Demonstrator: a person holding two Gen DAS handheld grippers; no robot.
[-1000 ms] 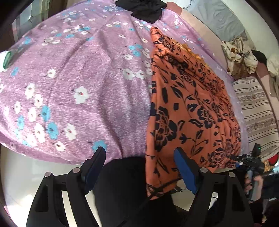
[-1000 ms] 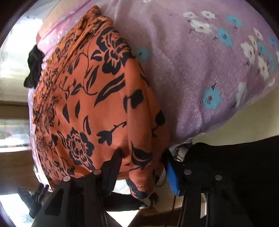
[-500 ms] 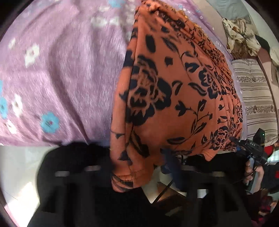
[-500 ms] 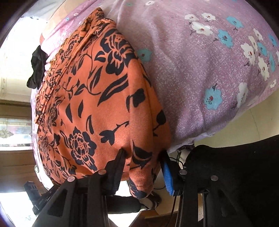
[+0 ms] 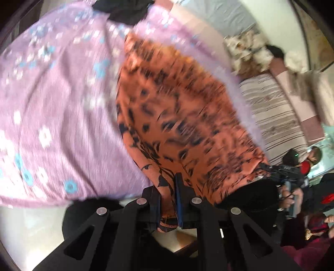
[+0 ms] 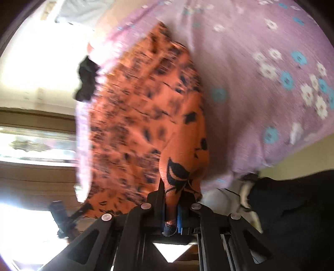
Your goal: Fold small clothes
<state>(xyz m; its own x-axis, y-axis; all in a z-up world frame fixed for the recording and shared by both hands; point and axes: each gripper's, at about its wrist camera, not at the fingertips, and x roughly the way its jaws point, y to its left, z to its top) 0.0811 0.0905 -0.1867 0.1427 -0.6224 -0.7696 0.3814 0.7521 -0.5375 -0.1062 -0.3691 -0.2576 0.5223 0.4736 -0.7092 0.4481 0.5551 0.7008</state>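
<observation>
An orange garment with a black flower print (image 5: 177,104) lies along the near edge of a bed covered by a purple flowered sheet (image 5: 52,104). My left gripper (image 5: 168,181) is closing, its blue pads pressing on the garment's near hem corner. In the right wrist view the same garment (image 6: 142,114) stretches away over the sheet (image 6: 261,104). My right gripper (image 6: 171,187) is closing too, with the other hem corner bunched and pinched between its fingers. Both views are blurred by motion.
A black garment (image 5: 127,10) lies at the far end of the bed, also in the right wrist view (image 6: 86,81). A striped cushion (image 5: 271,108) and a heap of pale clothes (image 5: 248,54) sit to the right. Dark clothing of a person (image 6: 292,218) is close below.
Both grippers went from open around the hem to shut on it. Both have risen, lifting the hem corners off the bed edge.
</observation>
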